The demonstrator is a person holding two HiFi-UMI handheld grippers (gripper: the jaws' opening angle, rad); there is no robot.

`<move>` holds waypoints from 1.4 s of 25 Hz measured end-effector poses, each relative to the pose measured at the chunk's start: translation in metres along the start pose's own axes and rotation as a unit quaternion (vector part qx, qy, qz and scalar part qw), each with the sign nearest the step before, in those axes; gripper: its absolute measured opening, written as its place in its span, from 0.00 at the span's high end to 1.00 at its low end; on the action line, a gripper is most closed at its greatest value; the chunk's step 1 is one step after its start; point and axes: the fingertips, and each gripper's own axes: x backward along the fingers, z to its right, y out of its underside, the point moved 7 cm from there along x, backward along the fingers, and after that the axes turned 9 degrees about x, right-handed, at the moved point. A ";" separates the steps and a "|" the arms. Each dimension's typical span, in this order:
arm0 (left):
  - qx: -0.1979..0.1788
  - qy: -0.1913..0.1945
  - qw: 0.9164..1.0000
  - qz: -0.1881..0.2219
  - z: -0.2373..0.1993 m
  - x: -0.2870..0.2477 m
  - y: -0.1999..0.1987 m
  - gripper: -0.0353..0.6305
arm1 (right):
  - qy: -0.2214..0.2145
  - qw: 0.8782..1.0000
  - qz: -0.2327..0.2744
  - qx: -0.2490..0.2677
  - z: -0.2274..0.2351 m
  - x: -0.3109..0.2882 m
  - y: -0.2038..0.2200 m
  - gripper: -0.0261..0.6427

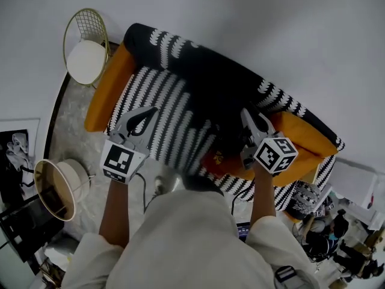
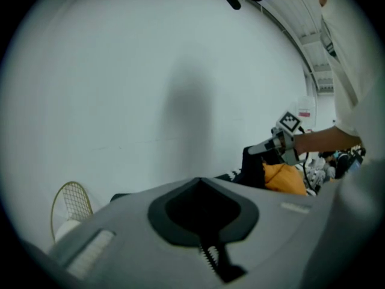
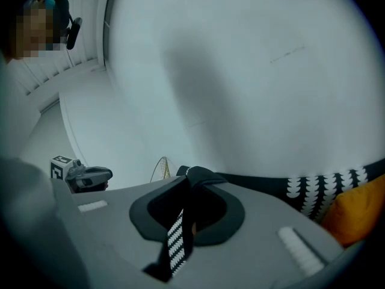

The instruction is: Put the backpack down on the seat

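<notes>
The right gripper [image 1: 246, 118] has its jaws clamped on a black fabric strap [image 3: 195, 176] of the black backpack [image 2: 253, 164]. The backpack sits at the right end of the orange-cushioned sofa with a black-and-white patterned cover [image 1: 162, 101]; whether it rests on the seat I cannot tell. The left gripper [image 1: 146, 118] hovers over the seat, jaws closed together on nothing.

Black, white and orange, with grey tools

The seat [image 1: 157, 104] wears a black cover striped with white scallops over orange cushions [image 1: 106, 89]. The backpack [image 1: 225, 142] is black with a red patch. The left gripper [image 1: 153, 109] and right gripper [image 1: 246, 115] are grey, their cubes marked in black-and-white squares. A gold wire chair [image 1: 90, 21] has a white pad.
</notes>
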 end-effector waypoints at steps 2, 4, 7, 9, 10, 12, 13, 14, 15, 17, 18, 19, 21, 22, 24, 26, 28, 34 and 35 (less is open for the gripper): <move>0.010 -0.003 1.000 -0.007 0.000 -0.006 0.005 0.94 | 0.012 1.000 0.005 -0.001 0.015 -0.006 -0.001 0.92; 0.015 -0.001 1.000 -0.011 0.004 -0.014 0.009 0.94 | 0.030 0.999 0.014 -0.002 0.033 -0.009 -0.001 0.92; 0.020 0.001 1.000 -0.020 0.008 -0.026 0.016 0.94 | 0.053 0.998 0.021 -0.006 0.057 -0.012 0.003 0.92; 0.029 -0.003 0.999 -0.026 0.008 -0.030 0.020 0.94 | 0.066 0.998 0.015 -0.017 0.070 -0.013 0.011 0.91; 0.032 -0.004 0.999 -0.028 0.008 -0.032 0.021 0.94 | 0.074 0.997 0.009 -0.023 0.076 -0.014 0.016 0.91; 0.034 -0.005 0.999 -0.032 0.008 -0.038 0.023 0.94 | 0.088 0.996 -0.005 -0.033 0.090 -0.015 0.027 0.90; 0.034 -0.004 0.999 -0.035 0.008 -0.042 0.024 0.94 | 0.093 0.995 -0.014 -0.037 0.097 -0.015 0.033 0.89; 0.033 -0.003 0.999 -0.039 0.009 -0.044 0.025 0.94 | 0.099 0.994 -0.022 -0.040 0.103 -0.015 0.040 0.88; 0.032 -0.001 0.999 -0.041 0.010 -0.047 0.025 0.94 | 0.103 0.993 -0.028 -0.044 0.108 -0.015 0.046 0.88; 0.030 0.004 0.999 -0.043 0.013 -0.050 0.022 0.94 | 0.108 0.992 -0.029 -0.051 0.117 -0.012 0.055 0.87; 0.030 0.007 0.999 -0.043 0.015 -0.052 0.021 0.94 | 0.111 0.992 -0.027 -0.056 0.121 -0.011 0.058 0.87; 0.030 0.010 0.999 -0.043 0.017 -0.055 0.021 0.94 | 0.116 0.991 -0.023 -0.064 0.126 -0.011 0.060 0.87; 0.030 0.016 0.998 -0.044 0.017 -0.062 0.025 0.94 | 0.135 0.987 -0.011 -0.084 0.139 -0.013 0.065 0.83; 0.027 0.019 0.998 -0.044 0.017 -0.067 0.027 0.94 | 0.148 0.985 -0.006 -0.093 0.147 -0.015 0.067 0.80; 0.025 0.024 0.998 -0.044 0.021 -0.075 0.031 0.94 | 0.166 0.980 -0.005 -0.105 0.159 -0.015 0.073 0.73; 0.029 0.030 0.998 -0.043 0.026 -0.078 0.035 0.94 | 0.176 0.977 -0.012 -0.115 0.165 -0.010 0.081 0.69; 0.032 0.037 0.998 -0.039 0.029 -0.078 0.035 0.94 | 0.189 0.974 -0.020 -0.122 0.165 -0.004 0.088 0.67; 0.029 0.051 0.997 -0.039 0.034 -0.077 0.038 0.94 | 0.219 0.965 -0.033 -0.140 0.158 0.023 0.107 0.61; 0.026 0.055 0.997 -0.038 0.036 -0.076 0.037 0.94 | 0.223 0.964 -0.031 -0.142 0.155 0.029 0.108 0.61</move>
